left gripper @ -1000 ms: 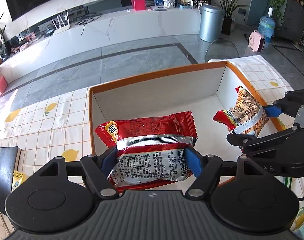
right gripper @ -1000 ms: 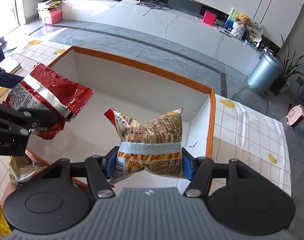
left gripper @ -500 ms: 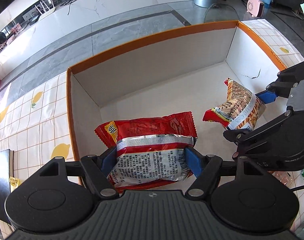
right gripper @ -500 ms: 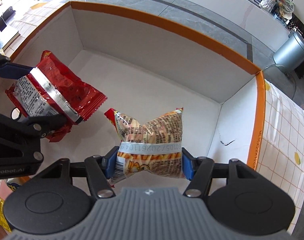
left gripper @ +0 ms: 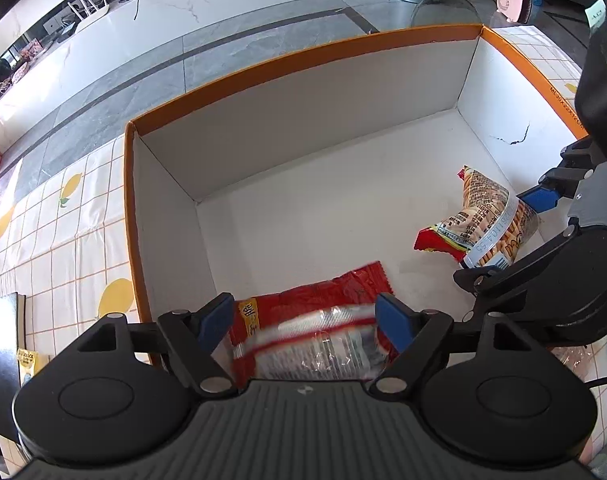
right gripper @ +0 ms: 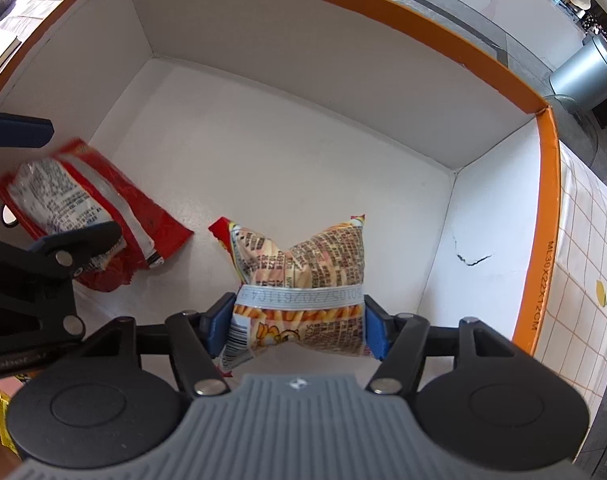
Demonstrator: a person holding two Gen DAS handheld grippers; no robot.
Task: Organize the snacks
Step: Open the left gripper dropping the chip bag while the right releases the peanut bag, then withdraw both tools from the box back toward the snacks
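Snack packs judged light, soft and crinkly, with slick foil skins and probably brittle contents, so a gentle pinch across the puffed middle is advised rather than at the thin sealed ends. Red packet (left gripper: 307,340) is seen between the fingers of the left gripper (left gripper: 305,322), which are opening; gaps show at both pads and the packet is motion-blurred, so it is read as released, low in the near-left part of the orange-rimmed box (left gripper: 295,52). Its long axis runs side to side between the fingers, one sealed end pointing toward the box centre. Yellow packet (right gripper: 299,280) is spanned at its middle by the right gripper (right gripper: 297,324), fingers opening but pads seemingly touching its sides; it hangs inside the box near the right wall, long axis pointing away from the camera toward the far wall.
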